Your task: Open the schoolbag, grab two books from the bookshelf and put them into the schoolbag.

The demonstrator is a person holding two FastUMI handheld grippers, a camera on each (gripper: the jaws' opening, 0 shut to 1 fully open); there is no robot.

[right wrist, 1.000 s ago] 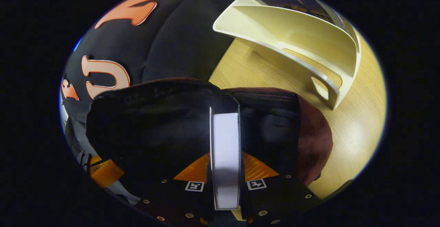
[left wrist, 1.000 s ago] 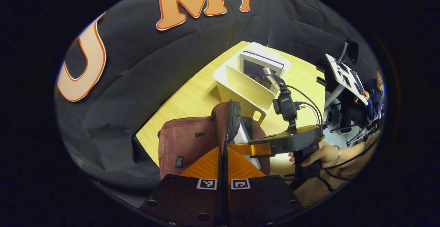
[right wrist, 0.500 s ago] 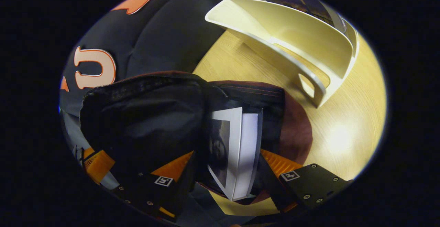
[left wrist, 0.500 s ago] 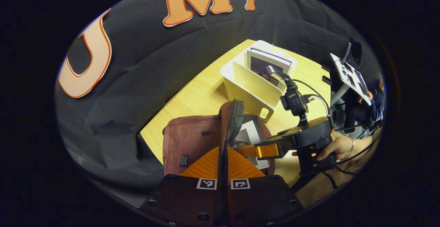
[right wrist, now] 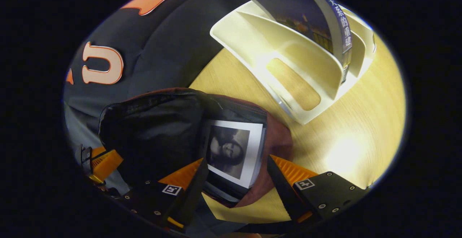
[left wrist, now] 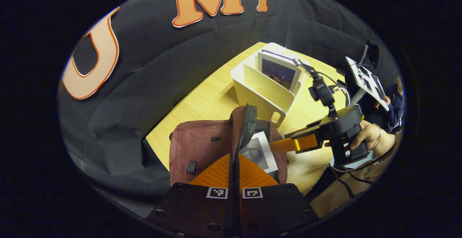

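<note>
A: Status on the grippers?

B: My left gripper (left wrist: 234, 158) is clamped on the schoolbag's (left wrist: 200, 149) zipper flap (left wrist: 247, 126), holding it up. My right gripper (right wrist: 234, 176) is spread wide and holds nothing.

A: First book?

B: Lying in the open schoolbag (right wrist: 151, 129), cover up (right wrist: 232, 151), just ahead of the right fingers.

A: Second?

B: The other book (right wrist: 306, 18) stands in the white bookshelf (right wrist: 288, 72) on the table (right wrist: 353, 137), beyond the bag.

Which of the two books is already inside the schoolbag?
The book with the grey portrait cover lies in the open schoolbag. The other book, with a dark night-scene cover, stands upright in the bookshelf.
</note>
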